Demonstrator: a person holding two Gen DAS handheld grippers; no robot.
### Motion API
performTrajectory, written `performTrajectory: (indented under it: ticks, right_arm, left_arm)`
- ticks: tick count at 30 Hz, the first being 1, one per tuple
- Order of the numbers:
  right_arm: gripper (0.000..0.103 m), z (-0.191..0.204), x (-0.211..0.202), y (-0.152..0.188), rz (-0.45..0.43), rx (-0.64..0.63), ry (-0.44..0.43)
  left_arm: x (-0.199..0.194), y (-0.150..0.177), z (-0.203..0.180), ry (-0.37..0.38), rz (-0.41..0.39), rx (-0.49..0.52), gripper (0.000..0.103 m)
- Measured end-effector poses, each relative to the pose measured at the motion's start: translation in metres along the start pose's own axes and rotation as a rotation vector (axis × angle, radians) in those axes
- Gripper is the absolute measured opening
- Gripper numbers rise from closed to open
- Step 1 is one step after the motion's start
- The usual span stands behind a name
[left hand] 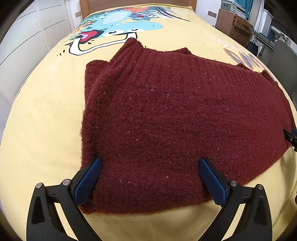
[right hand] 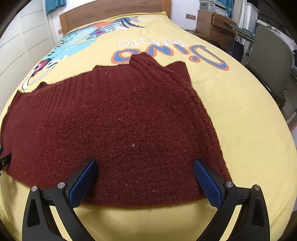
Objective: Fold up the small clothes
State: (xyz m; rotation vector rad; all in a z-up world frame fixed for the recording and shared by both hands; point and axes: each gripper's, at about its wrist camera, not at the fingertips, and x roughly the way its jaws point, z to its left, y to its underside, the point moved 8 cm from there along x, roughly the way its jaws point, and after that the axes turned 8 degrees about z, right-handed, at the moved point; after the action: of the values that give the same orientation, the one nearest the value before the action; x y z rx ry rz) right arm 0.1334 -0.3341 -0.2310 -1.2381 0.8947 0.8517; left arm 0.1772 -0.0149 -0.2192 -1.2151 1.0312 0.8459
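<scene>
Both pairs of jaws stood spread wide, with nothing pinched between them. The left gripper [left hand: 150, 178] hung over the near left part of a dark red knitted sweater [left hand: 167, 120], its blue ribbed pads [left hand: 89, 179] flanking the near hem, the left pad just at the sweater's folded left edge. The right gripper [right hand: 144, 181] sat likewise over the near right part of the same sweater [right hand: 120, 126], one pad [right hand: 207, 185] close to the garment's right edge. Whether the pads touched the wool could not be told.

The sweater lay flat on a yellow bedspread [left hand: 42, 120], its sides folded inward so that ribbed cuffs or a collar poked out along the far edge. Beyond it the bedspread [right hand: 241, 111] carried a cartoon dinosaur print [left hand: 115, 24] and the lettering "Dino" [right hand: 167, 53]. At the far end stood a wooden headboard [right hand: 111, 9]. To the right of the bed were a wooden drawer unit [right hand: 213, 24] and a grey chair [right hand: 269, 59]. White panelled wardrobe doors [left hand: 27, 40] ran along the left.
</scene>
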Motion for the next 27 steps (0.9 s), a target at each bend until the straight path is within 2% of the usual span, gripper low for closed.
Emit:
performTrajectory:
  ticks: [7, 12, 15, 18, 21, 24, 27]
  right_arm:
    - [0.103, 0.003, 0.003, 0.004, 0.036, -0.04, 0.029]
    - [0.103, 0.004, -0.003, -0.002, 0.072, -0.057, 0.035]
    - [0.103, 0.006, -0.021, -0.009, 0.064, -0.045, 0.016]
    - [0.103, 0.013, -0.043, -0.011, 0.044, -0.068, -0.005]
    - [0.103, 0.02, -0.061, -0.007, 0.028, -0.095, -0.014]
    - [0.103, 0.022, -0.072, 0.002, 0.027, -0.095, -0.028]
    - [0.103, 0.023, -0.073, 0.015, 0.056, -0.089, -0.038]
  left_arm:
    - [-0.001, -0.001, 0.002, 0.007, 0.007, -0.009, 0.102]
    - [-0.007, -0.007, 0.001, 0.016, 0.077, 0.006, 0.102]
    - [-0.021, -0.01, 0.001, 0.058, 0.104, -0.004, 0.102]
    - [-0.04, -0.018, 0.011, 0.116, 0.105, -0.043, 0.102]
    - [-0.051, -0.025, 0.03, 0.112, 0.09, -0.085, 0.102]
    - [-0.047, -0.027, 0.05, 0.109, 0.1, -0.127, 0.102]
    - [-0.032, -0.024, 0.064, 0.139, 0.135, -0.164, 0.102]
